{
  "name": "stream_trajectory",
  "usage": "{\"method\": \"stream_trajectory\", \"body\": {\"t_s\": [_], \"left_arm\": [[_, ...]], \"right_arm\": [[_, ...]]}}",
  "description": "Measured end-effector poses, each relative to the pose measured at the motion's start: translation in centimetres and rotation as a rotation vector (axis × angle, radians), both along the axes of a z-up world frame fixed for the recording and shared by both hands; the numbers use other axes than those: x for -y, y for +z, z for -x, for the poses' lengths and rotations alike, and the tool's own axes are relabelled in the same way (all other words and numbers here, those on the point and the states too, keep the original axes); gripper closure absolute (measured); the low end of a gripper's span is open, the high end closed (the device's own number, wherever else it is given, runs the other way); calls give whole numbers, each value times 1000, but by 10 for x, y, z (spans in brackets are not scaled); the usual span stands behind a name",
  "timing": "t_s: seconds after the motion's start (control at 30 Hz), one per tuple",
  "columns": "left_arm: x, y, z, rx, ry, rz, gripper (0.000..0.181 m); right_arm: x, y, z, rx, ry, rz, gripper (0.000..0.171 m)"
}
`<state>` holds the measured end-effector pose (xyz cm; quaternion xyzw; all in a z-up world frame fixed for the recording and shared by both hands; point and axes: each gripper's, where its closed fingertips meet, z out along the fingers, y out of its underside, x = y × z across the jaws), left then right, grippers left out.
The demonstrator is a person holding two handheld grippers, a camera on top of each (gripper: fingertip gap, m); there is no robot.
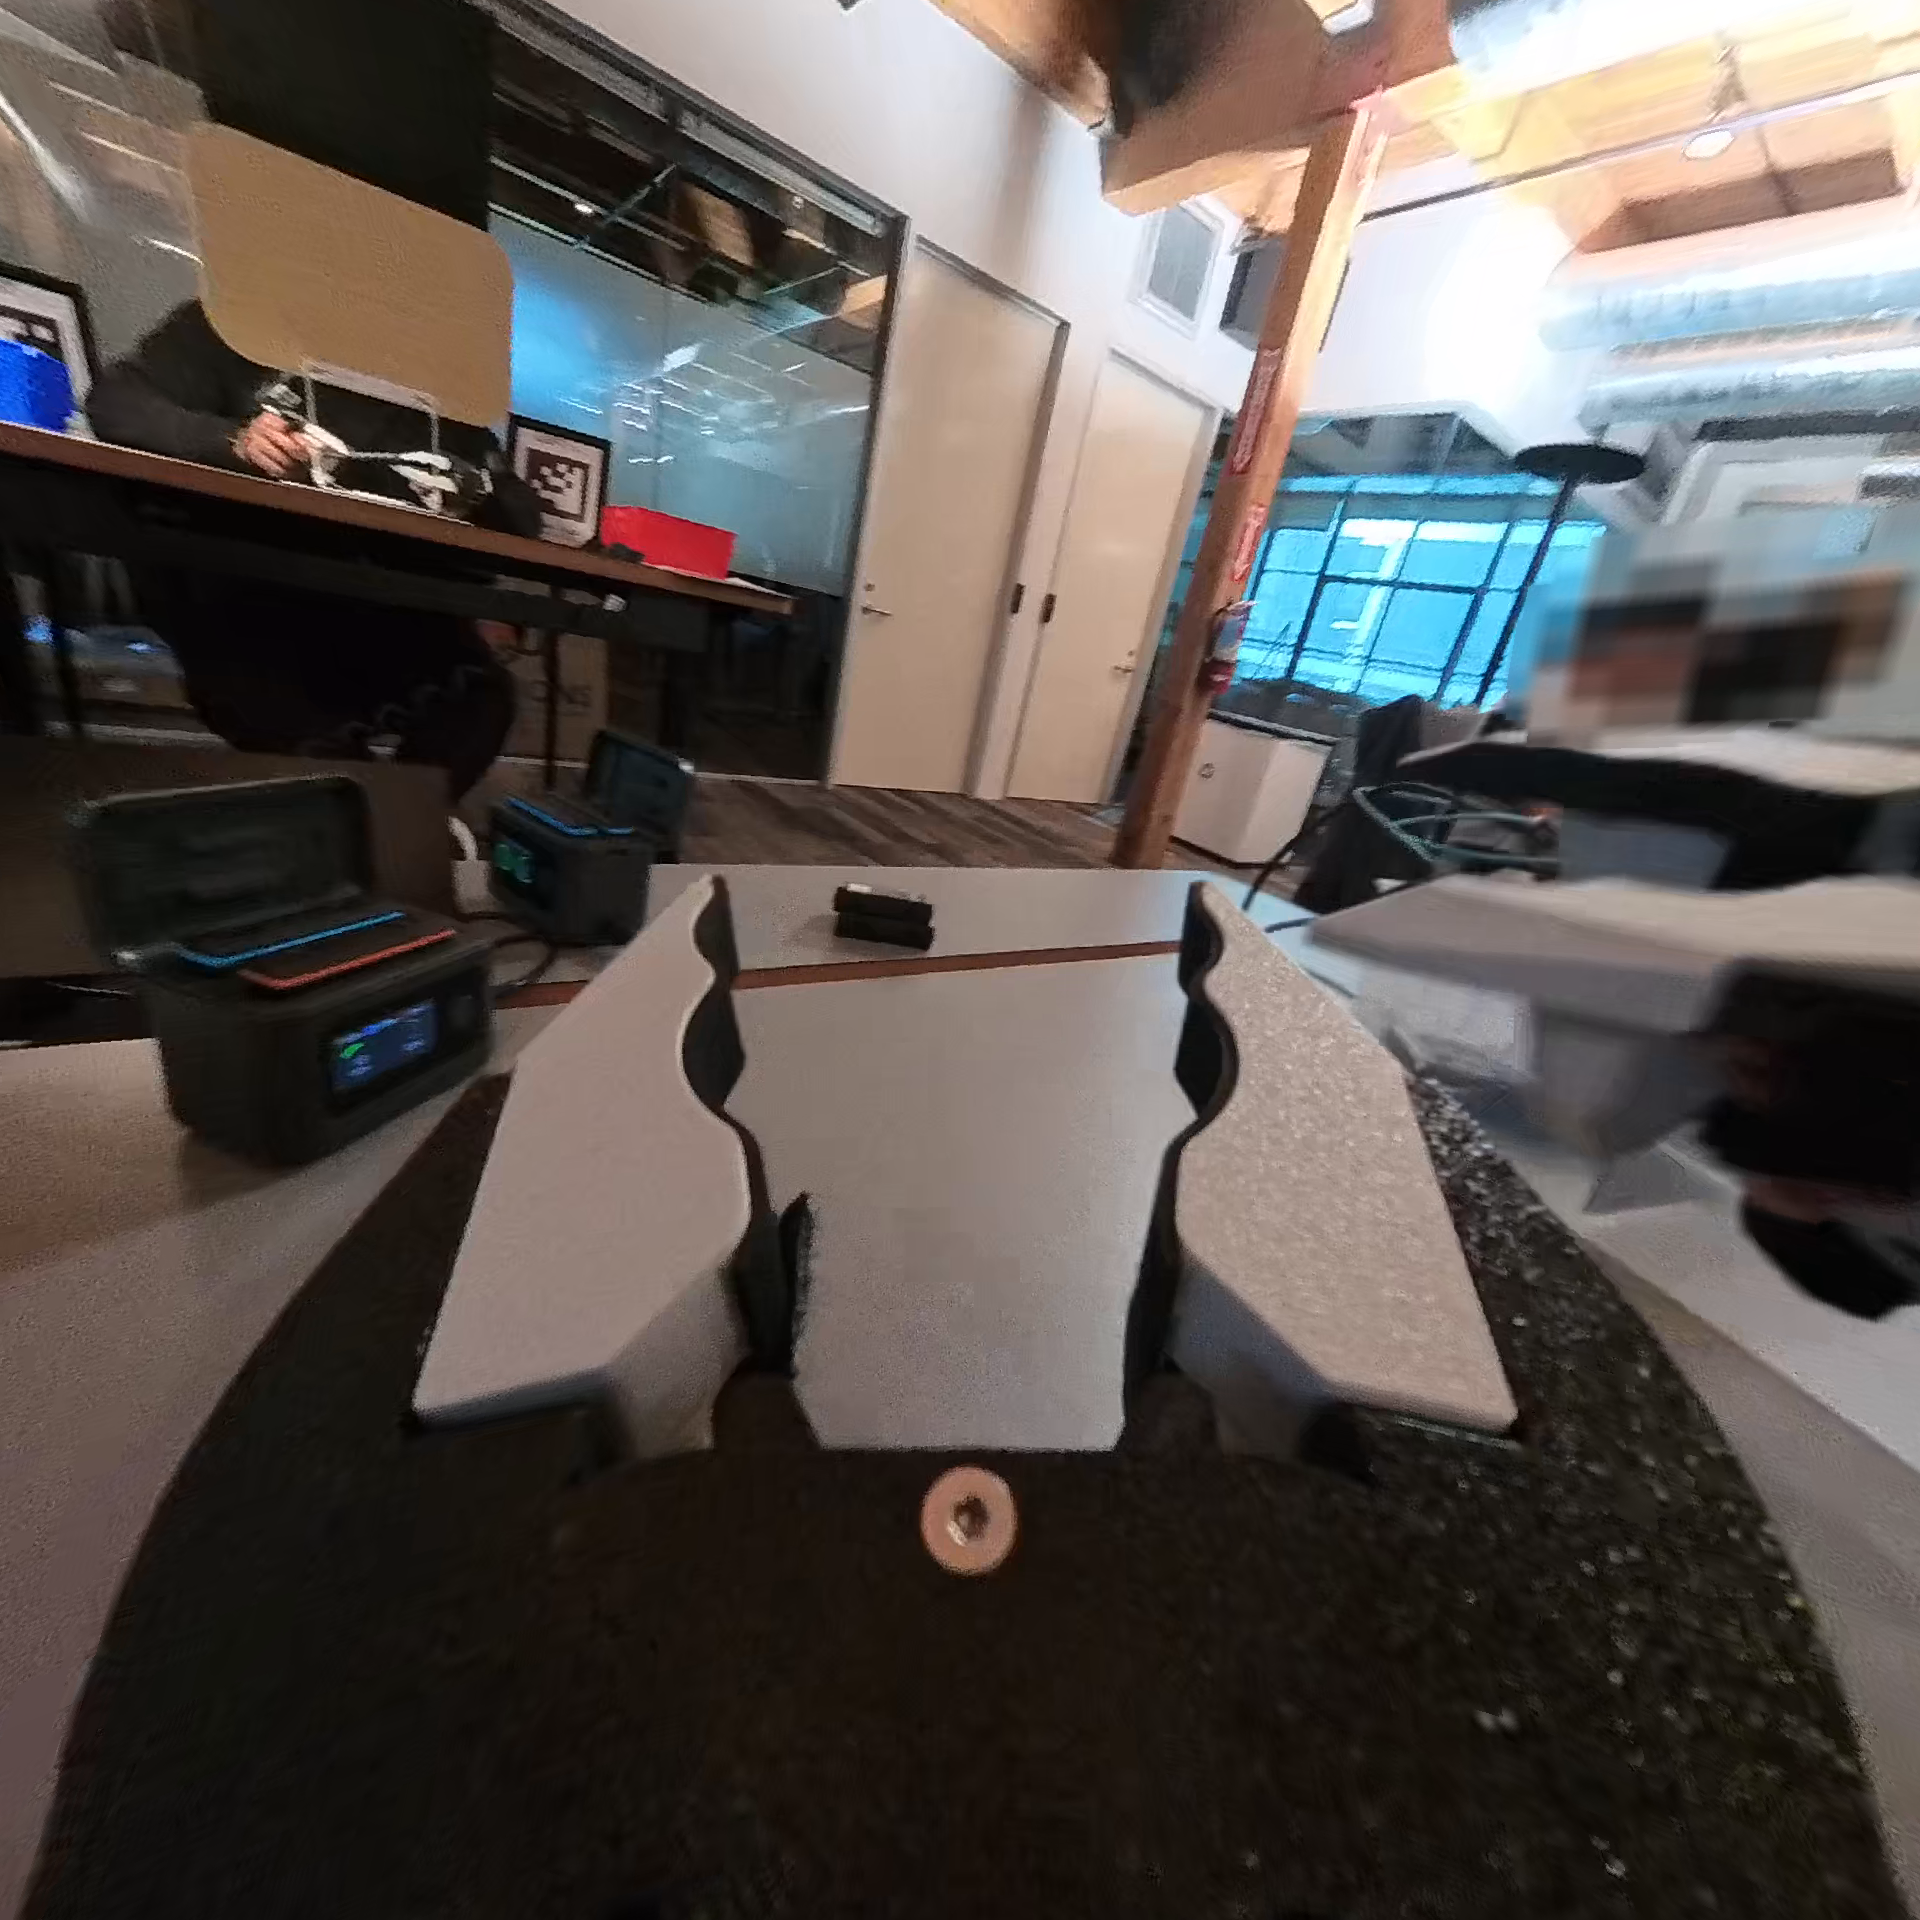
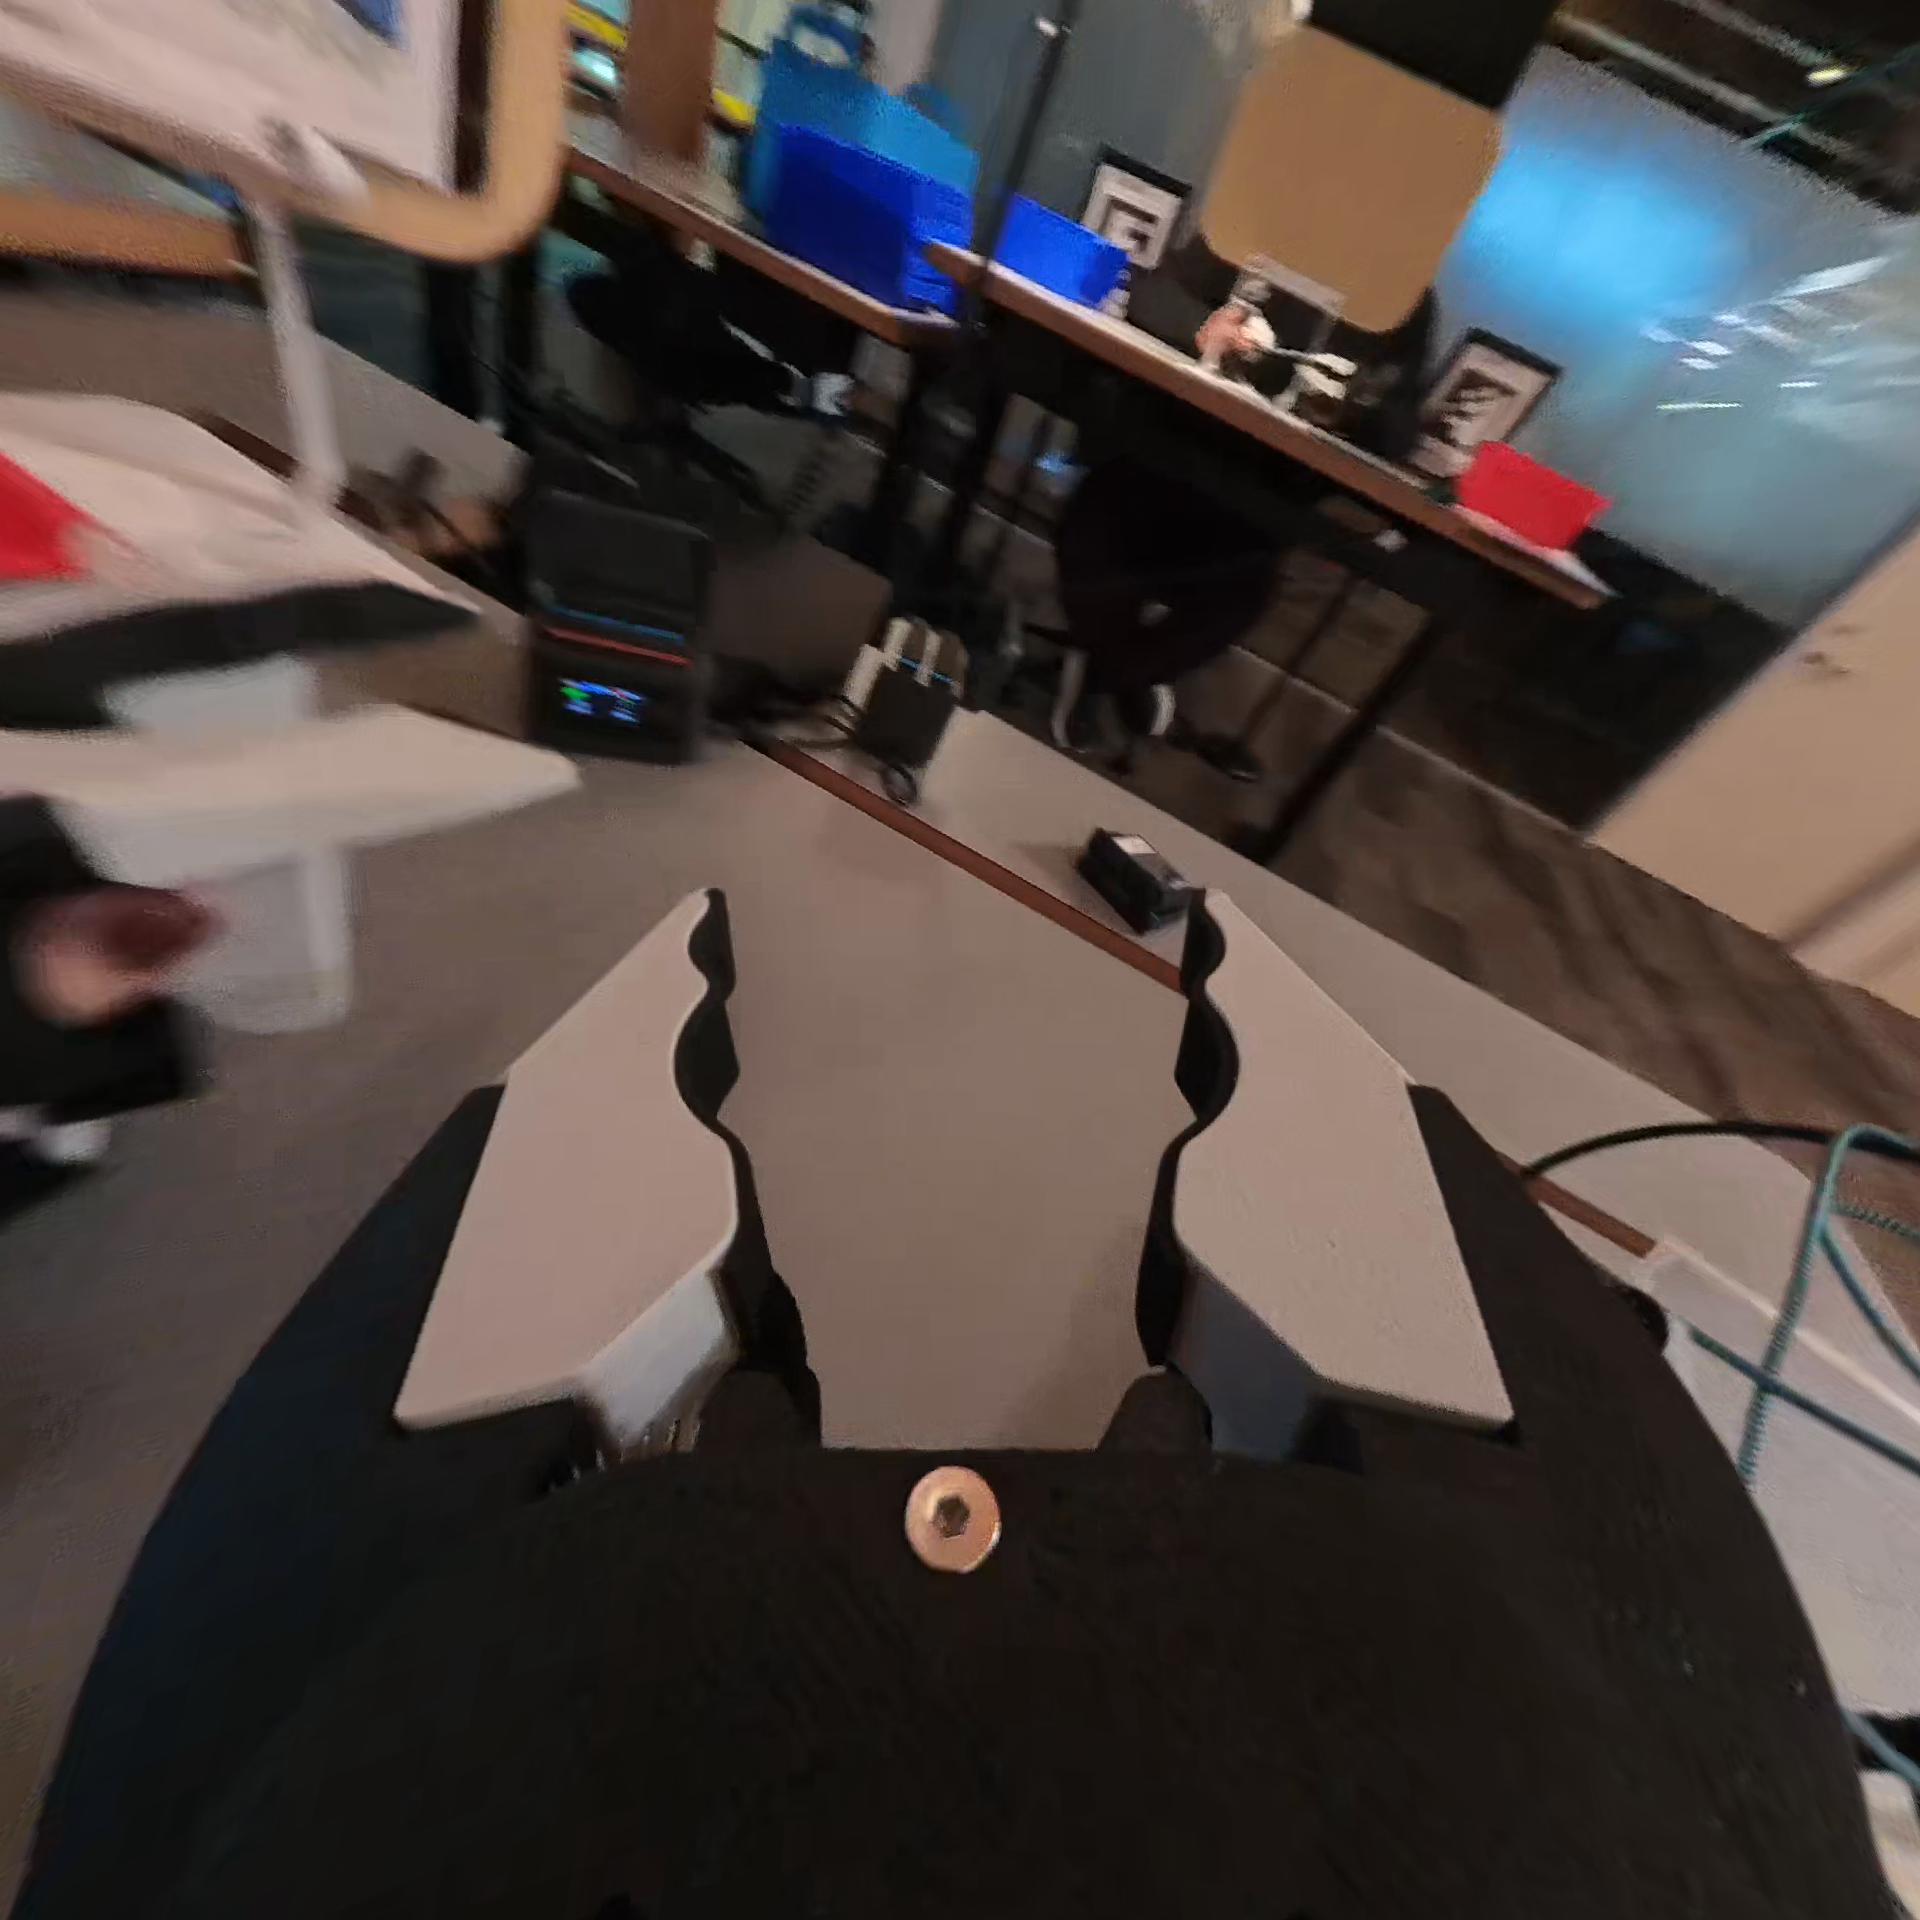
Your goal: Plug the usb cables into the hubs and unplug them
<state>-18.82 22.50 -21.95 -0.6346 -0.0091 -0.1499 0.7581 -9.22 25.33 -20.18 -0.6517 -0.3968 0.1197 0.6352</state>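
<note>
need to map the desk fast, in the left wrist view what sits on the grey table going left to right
large black charger case with lit screen → smaller black case with open lid → small black rectangular blocks, stacked → the other gripper, blurred, at the right edge

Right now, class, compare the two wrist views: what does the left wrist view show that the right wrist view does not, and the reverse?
Only the left wrist view shows a wooden post and pale doors. Only the right wrist view shows blue bins and a teal cable at the table's right edge. Both show an open, empty hand-held gripper, left and right, a small black device on the grey table, a black case with a lit screen, and a red bin.
</note>
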Motion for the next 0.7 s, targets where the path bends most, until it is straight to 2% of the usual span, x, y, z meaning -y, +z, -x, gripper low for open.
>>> {"method": "stream_trajectory", "body": {"t_s": [0.1,0.2,0.3,0.37,0.47,0.6,0.7], "left_arm": [[-1,-3,8,-49,51,19,101],[-2,-2,7,-84,73,19,99],[-3,-4,-2,-144,69,26,97],[-3,-6,-13,-179,23,52,109],[2,2,-17,-224,30,44,111],[9,27,-12,-307,91,34,109],[20,51,-7,-321,119,101,101]], "right_arm": [[-19,-33,9,-56,-56,11,86],[-15,-45,15,-104,-2,-68,94],[-4,-40,16,-117,74,-161,102],[6,-29,16,-188,134,-226,107],[3,-16,3,-248,86,-308,112],[-3,-23,-1,-269,79,-236,115],[-7,-20,-7,-300,53,-232,114]]}}
